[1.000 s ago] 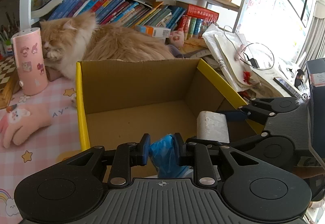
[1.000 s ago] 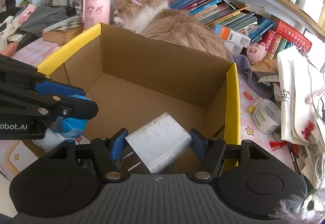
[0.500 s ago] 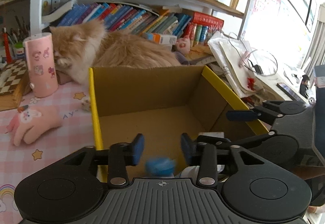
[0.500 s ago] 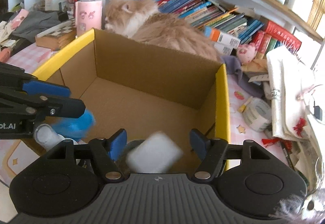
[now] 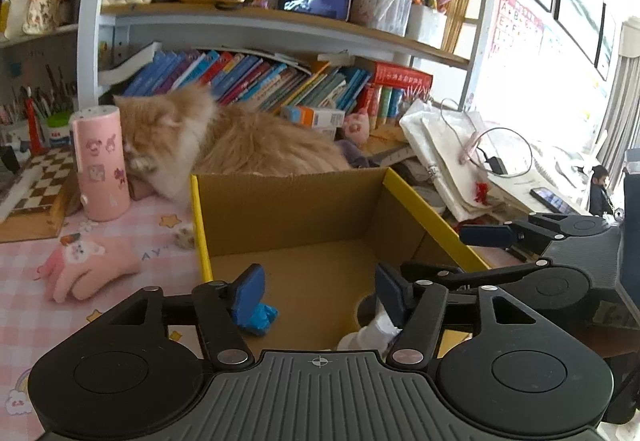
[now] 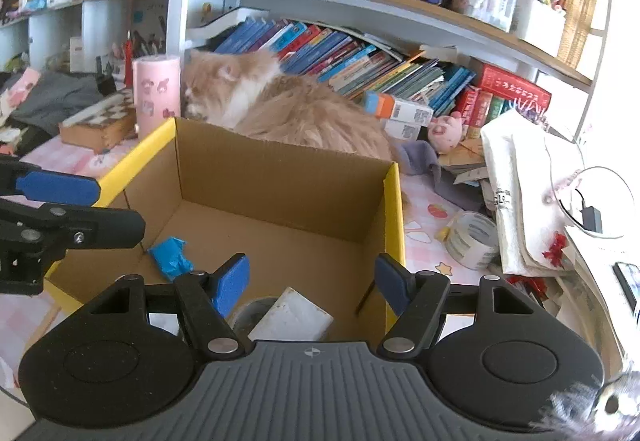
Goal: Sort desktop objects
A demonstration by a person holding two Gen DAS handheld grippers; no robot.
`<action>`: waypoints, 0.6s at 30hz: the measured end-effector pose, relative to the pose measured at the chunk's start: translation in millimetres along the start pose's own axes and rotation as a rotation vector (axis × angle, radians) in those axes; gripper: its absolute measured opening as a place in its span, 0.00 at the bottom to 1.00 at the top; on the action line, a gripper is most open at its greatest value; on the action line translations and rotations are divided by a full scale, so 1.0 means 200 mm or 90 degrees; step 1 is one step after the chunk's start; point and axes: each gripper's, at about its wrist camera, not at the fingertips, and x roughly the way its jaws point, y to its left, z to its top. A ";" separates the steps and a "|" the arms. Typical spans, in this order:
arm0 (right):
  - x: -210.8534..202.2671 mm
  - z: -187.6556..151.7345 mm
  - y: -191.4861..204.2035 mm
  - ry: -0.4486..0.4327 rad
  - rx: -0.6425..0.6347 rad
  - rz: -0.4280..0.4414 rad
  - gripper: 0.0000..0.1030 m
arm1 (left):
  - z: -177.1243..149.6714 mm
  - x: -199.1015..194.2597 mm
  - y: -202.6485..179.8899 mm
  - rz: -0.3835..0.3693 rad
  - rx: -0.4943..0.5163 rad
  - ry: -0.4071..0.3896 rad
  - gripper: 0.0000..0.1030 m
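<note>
Both the left gripper [image 5: 318, 291] and right gripper [image 6: 312, 281] hang empty, fingers apart. A blue wad [image 6: 171, 258] and white charger [image 6: 292, 315] lie inside the cardboard box [image 6: 280, 177]; a tape roll [image 6: 472, 240] remains on the counter [image 6: 424, 217].

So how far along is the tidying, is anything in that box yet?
Partly done. The blue crumpled item and the white block lie in the cardboard box. Nothing is in hand: the left gripper and right gripper are both open and empty. Left on the desk: the tape roll and the pink plush toy.
</note>
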 end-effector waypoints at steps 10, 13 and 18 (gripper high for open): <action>-0.15 -0.06 0.03 -0.013 0.035 -0.019 0.65 | -0.06 -0.13 0.01 0.011 0.016 -0.008 0.71; -0.19 -0.08 0.04 -0.011 0.050 -0.028 0.65 | -0.07 -0.16 0.03 0.011 0.014 -0.009 0.71; -0.24 -0.12 0.09 -0.006 0.076 -0.046 0.65 | -0.11 -0.22 0.08 0.012 0.010 -0.005 0.71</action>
